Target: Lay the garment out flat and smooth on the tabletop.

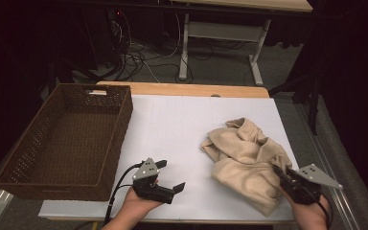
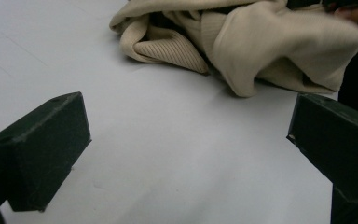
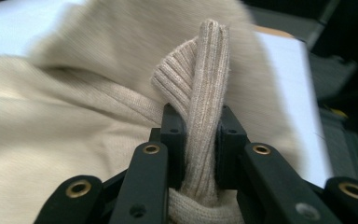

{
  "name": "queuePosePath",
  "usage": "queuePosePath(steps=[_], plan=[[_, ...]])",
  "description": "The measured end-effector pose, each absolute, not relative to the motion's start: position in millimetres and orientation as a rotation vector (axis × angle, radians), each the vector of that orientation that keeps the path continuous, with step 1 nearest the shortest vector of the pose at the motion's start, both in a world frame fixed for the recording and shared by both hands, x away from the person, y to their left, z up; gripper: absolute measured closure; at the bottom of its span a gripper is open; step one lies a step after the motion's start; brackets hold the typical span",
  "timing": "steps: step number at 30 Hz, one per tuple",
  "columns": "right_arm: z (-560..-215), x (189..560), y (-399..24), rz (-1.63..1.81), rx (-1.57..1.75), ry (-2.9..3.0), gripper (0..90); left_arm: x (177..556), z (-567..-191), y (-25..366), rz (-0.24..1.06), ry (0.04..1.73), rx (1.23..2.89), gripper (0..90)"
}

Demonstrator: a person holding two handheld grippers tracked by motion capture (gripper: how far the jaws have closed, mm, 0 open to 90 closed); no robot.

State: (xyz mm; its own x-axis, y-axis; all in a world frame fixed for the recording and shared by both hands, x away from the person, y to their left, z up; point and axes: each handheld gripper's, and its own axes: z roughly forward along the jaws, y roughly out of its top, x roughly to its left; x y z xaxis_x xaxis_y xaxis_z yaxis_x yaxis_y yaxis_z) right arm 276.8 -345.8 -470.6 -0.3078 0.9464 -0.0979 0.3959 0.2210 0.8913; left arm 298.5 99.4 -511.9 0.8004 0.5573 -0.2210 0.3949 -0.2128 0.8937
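Observation:
A beige sweater (image 1: 247,158) lies crumpled on the right half of the white table (image 1: 182,124). My right gripper (image 1: 281,173) is at its near right edge, shut on a ribbed band of the sweater (image 3: 204,107) that stands pinched between the two black jaws. My left gripper (image 1: 168,176) rests open near the front edge, left of the sweater (image 2: 242,42), with only bare table between its fingers (image 2: 42,149).
A brown woven basket (image 1: 69,141) stands empty at the left of the table. Beyond the far edge are a desk frame (image 1: 220,43) and floor cables (image 1: 139,57). Bare white surface lies between the basket and the sweater.

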Motion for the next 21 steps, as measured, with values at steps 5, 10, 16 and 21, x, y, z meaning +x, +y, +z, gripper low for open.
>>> queuePosePath(steps=[5, 10, 16, 21], plan=[[-487, 274, -391, 0.962, 1.378, 1.761, 78.4, 299, -513, 101, 0.166, 0.732, 1.841, 0.0], [-497, 267, -410, 0.949, 1.426, 1.750, 77.6, 302, -516, 97, 0.154, 0.740, 1.857, 0.0], [-478, 260, -403, 1.085, 1.358, 1.721, 44.7, 309, -517, 85, 0.127, 0.758, 1.902, 7.7], [-455, 246, -376, 1.165, 1.223, 1.730, 35.0, 306, -516, 80, 0.135, 0.745, 1.900, 12.0]])
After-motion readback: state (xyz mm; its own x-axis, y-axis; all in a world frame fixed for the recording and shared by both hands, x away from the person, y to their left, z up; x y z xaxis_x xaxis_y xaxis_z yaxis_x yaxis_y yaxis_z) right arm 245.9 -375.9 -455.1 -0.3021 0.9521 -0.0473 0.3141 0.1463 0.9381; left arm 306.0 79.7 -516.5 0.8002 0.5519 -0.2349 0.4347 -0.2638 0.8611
